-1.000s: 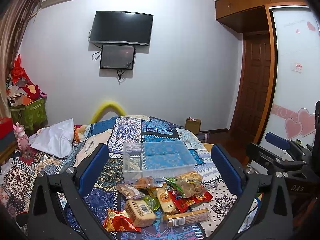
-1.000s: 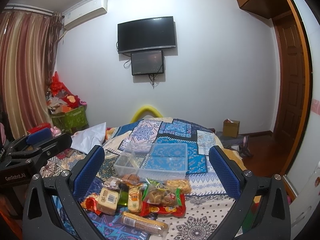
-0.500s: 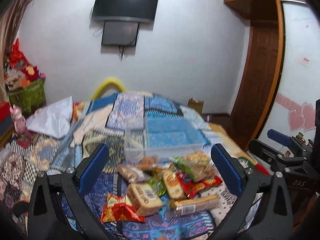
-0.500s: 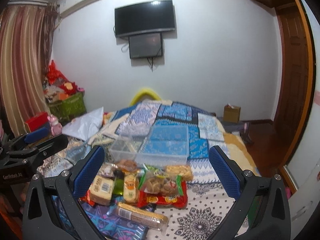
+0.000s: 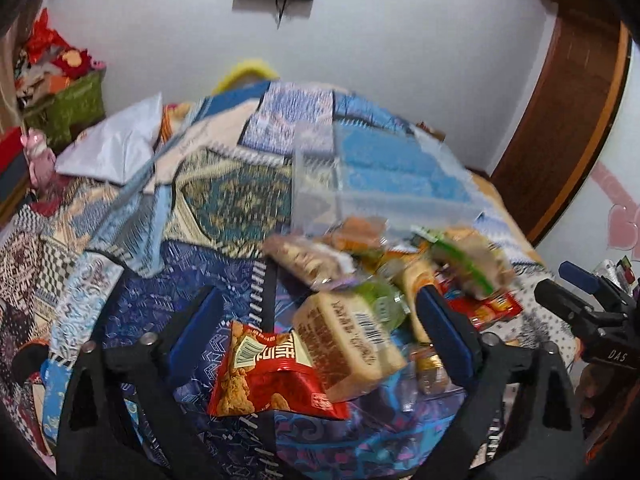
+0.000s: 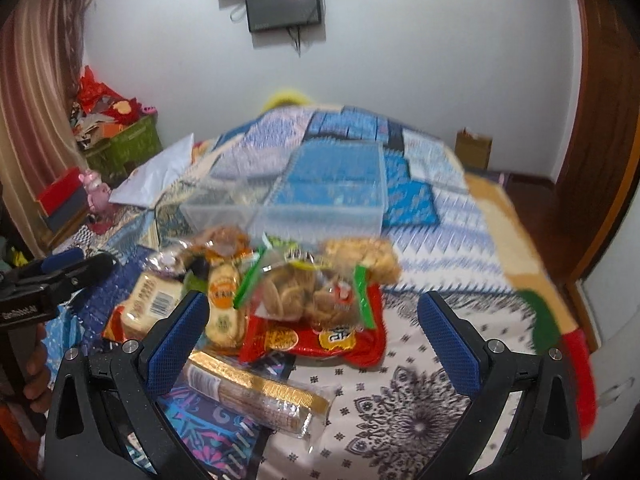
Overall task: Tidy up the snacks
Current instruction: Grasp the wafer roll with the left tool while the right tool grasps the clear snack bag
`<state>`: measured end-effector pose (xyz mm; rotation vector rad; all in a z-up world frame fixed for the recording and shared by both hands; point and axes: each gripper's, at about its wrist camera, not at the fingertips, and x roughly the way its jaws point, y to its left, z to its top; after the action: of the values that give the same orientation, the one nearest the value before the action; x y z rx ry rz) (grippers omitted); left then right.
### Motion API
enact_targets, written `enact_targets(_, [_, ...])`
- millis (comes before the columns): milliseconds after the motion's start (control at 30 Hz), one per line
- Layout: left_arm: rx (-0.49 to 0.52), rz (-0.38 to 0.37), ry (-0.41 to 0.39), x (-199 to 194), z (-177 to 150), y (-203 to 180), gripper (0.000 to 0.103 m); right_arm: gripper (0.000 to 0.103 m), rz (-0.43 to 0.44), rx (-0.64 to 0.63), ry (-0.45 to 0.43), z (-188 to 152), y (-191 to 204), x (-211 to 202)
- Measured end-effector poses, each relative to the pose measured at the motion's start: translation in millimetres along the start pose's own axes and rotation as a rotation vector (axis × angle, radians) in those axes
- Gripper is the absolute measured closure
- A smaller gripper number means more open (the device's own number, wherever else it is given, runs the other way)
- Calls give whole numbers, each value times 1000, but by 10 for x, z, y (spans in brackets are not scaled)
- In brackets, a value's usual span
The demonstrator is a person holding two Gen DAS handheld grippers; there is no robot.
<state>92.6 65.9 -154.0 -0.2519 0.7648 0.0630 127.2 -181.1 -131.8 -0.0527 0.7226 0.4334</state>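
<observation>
You are opening the job: nothing is picked yet, and you are hovering both tools over the heap of snacks on the bed (image 6: 460,360). Your left gripper (image 5: 316,328) is holding its fingers spread wide with nothing between the pads, framing the red chip bag (image 5: 268,372) and the pale wrapped cake (image 5: 348,344) leaning on it. Your right gripper (image 6: 316,336) is likewise standing wide open and empty, looking across the long biscuit sleeve (image 6: 256,396), the flat red packet (image 6: 316,340) and the clear bag with green edges (image 6: 304,288) piled on it.

The clear plastic box (image 6: 320,200) is sitting just behind the heap; as far as the blur allows, it appears to be holding nothing, with only the quilt pattern showing through. A partition seems to be splitting off a smaller section on its left.

The next move is probably calling for lowering one gripper onto a top-lying packet, closing gently, since crinkly wrappers slip and crush, then carrying it over the near wall.
</observation>
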Motion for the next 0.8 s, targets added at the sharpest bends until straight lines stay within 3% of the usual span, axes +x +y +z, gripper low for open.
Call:
enact_targets(233, [-70, -38, 72, 415, 149, 114, 9, 0, 23, 47, 74, 18, -82, 303])
enact_targets(500, [-60, -42, 179, 808, 299, 122, 11, 0, 46, 48, 102, 77, -104, 532])
enact_targets(700, [-75, -60, 259, 1054, 260, 141, 27, 0, 70, 78, 154, 73, -151, 716])
enact_targets(800, [-104, -77, 270, 1093, 219, 153, 45, 0, 74, 83, 180, 43, -154, 777])
